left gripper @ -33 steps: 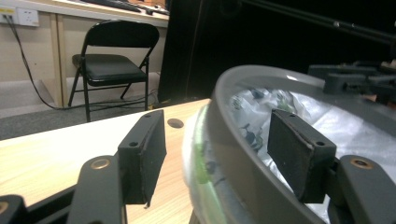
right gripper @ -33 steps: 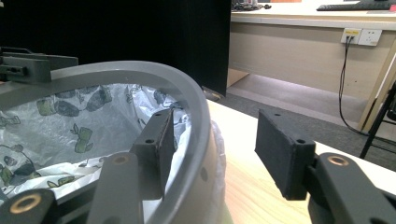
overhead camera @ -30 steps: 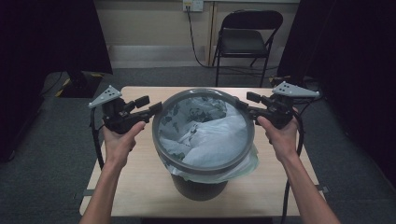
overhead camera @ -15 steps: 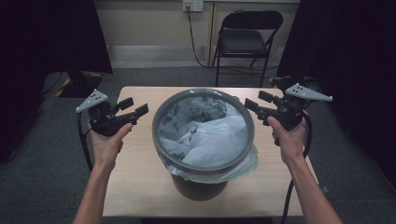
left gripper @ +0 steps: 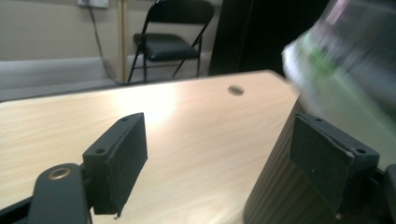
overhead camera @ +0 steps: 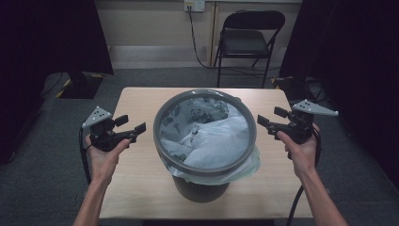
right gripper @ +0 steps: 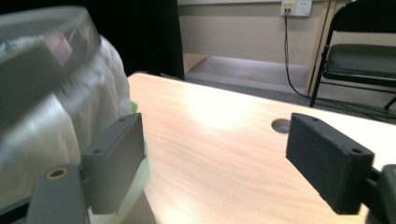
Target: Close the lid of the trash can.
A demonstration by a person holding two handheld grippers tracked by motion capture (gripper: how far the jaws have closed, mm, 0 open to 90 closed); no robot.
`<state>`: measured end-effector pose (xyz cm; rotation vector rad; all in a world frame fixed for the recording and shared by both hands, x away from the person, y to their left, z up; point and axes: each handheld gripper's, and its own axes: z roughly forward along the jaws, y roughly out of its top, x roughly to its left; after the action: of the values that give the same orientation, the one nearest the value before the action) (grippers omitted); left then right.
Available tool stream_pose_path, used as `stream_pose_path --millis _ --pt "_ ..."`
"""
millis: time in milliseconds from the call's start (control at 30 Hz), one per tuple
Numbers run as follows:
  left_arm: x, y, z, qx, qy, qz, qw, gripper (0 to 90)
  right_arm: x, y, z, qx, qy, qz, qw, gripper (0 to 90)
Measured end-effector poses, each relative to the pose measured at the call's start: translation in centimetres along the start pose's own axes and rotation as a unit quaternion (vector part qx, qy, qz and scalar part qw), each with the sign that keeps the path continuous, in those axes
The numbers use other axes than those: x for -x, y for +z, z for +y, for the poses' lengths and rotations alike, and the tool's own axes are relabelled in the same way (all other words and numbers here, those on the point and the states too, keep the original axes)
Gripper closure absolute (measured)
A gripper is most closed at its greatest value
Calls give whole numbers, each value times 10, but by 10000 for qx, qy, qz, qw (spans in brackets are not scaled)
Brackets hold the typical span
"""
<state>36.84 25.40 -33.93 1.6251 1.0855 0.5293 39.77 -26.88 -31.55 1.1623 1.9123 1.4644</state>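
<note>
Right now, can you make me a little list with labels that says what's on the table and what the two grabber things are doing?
table: light wood, with a round hole
bin: dark, in the middle, grey ring on its rim
bag: pale plastic bag lining the bin
left gripper: open, beside the bin, holding nothing
right gripper: open, beside the bin, holding nothing
behind table: black folding chair

Since a second ago both grippers have drawn back from the bin (overhead camera: 205, 136), the left gripper (overhead camera: 135, 126) moving out past the table's (overhead camera: 141, 188) left edge and the right gripper (overhead camera: 269, 120) out to the bin's right, each now apart from its rim with jaws spread.
</note>
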Motion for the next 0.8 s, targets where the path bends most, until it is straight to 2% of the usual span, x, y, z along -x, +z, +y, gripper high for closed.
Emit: stream_pose_path --millis 33,100,167,200,267,333,400,467,500,533,633,700,733,800 --pt "0 -1 -4 62 -60 55 9999 180 0 -1 -3 -45 -5 3 10000 184" --pt "-2 -3 -10 29 -121 27 9999 192 0 0 -8 -258 -87 -15 9996 173" --pt "-1 -5 -17 46 -33 211 9998 203 0 -2 -14 -315 -99 -52 9994 165" --pt "-1 -5 -21 26 -46 233 9997 210 0 -3 -19 -332 -103 -53 9994 167" --pt "-2 -4 -27 -102 -79 220 9997 216 1 -3 -28 -468 -116 -101 9988 169" --pt "-2 -3 -33 -310 1 268 9992 206 3 -4 -37 -514 -77 -116 9986 169" --pt "-1 -2 -41 -632 76 352 9973 205 5 -8 -46 -495 5 -137 9987 169" --pt "-4 0 -50 -808 56 348 9961 203 7 -12 -55 -531 39 -181 9984 168" --pt "-5 1 -55 -894 45 417 9951 203 8 -13 -59 -572 44 -199 9982 169" --pt "-6 2 -60 -965 75 441 9943 203 9 -15 -63 -596 75 -216 9980 169" --pt "-9 2 -73 -1149 -45 434 9924 202 10 -20 -75 -686 140 -230 9973 172" --pt "-10 2 -78 -1137 -106 385 9927 202 10 -22 -83 -848 155 -241 9960 173" --pt "-9 2 -81 -1111 -39 385 9931 193 10 -23 -87 -879 148 -259 9957 173" --pt "-6 2 -86 -1282 113 466 9906 168 11 -25 -96 -914 177 -281 9953 171"
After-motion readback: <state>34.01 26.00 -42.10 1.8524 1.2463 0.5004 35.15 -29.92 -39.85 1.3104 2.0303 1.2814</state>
